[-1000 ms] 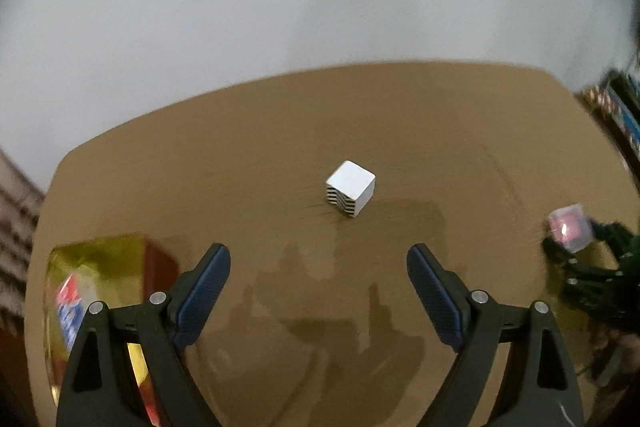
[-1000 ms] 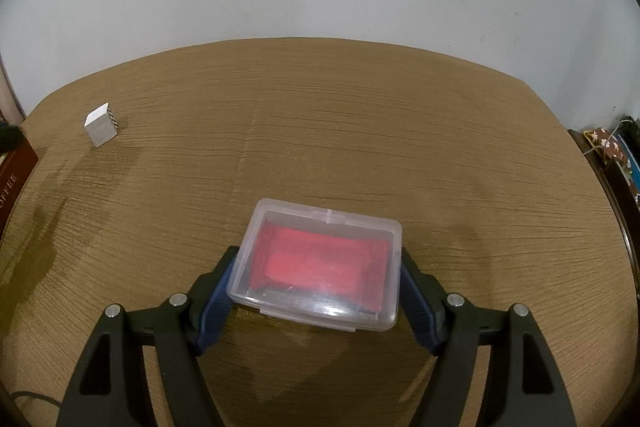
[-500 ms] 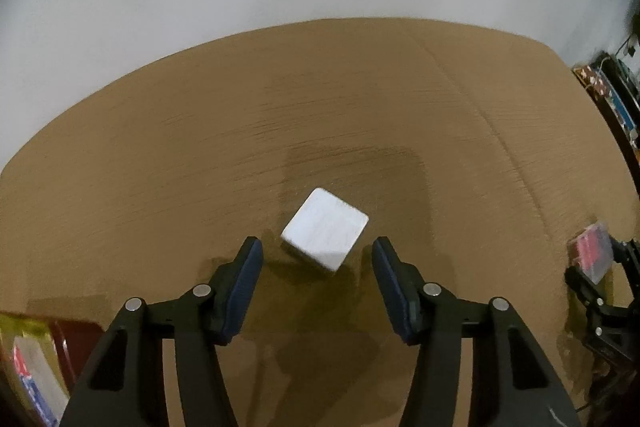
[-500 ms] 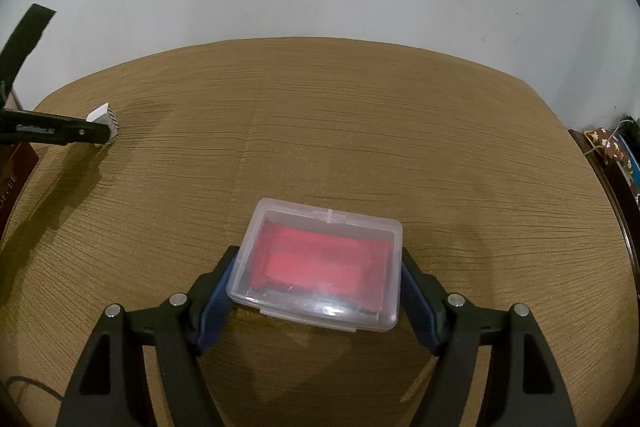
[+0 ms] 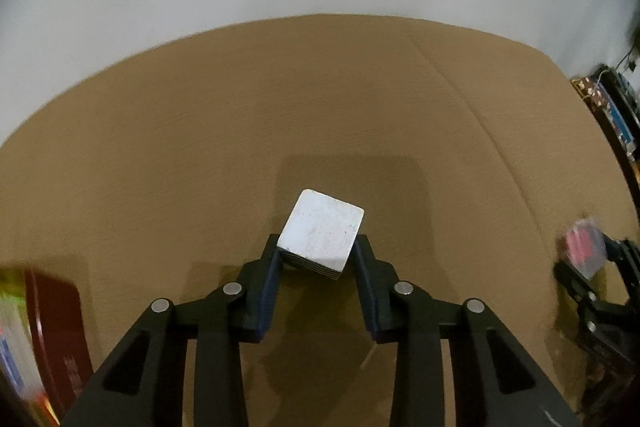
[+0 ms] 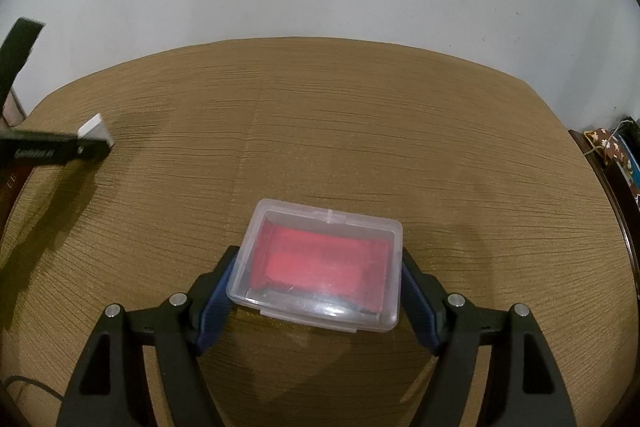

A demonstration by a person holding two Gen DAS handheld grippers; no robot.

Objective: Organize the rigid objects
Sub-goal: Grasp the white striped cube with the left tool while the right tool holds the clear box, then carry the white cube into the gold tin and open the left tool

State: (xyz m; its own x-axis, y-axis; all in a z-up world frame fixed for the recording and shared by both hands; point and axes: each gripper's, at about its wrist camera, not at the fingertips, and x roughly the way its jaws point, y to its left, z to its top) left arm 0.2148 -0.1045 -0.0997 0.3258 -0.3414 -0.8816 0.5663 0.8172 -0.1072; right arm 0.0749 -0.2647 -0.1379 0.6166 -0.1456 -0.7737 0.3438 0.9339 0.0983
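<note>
Jaws of the left gripper (image 5: 318,255) have just been closing and now grasp a white cube (image 5: 322,235) on the brown table (image 5: 200,147). The corner-on hold looks insecure; lift slowly. At right, the right gripper (image 6: 318,275) clasps a clear box (image 6: 320,267).

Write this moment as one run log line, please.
left gripper: just closed on small white cube | right gripper: holds clear plastic box | brown table

Clear glossy plastic box (image 6: 320,271); ribbed cloth tabletop (image 6: 360,131).
</note>
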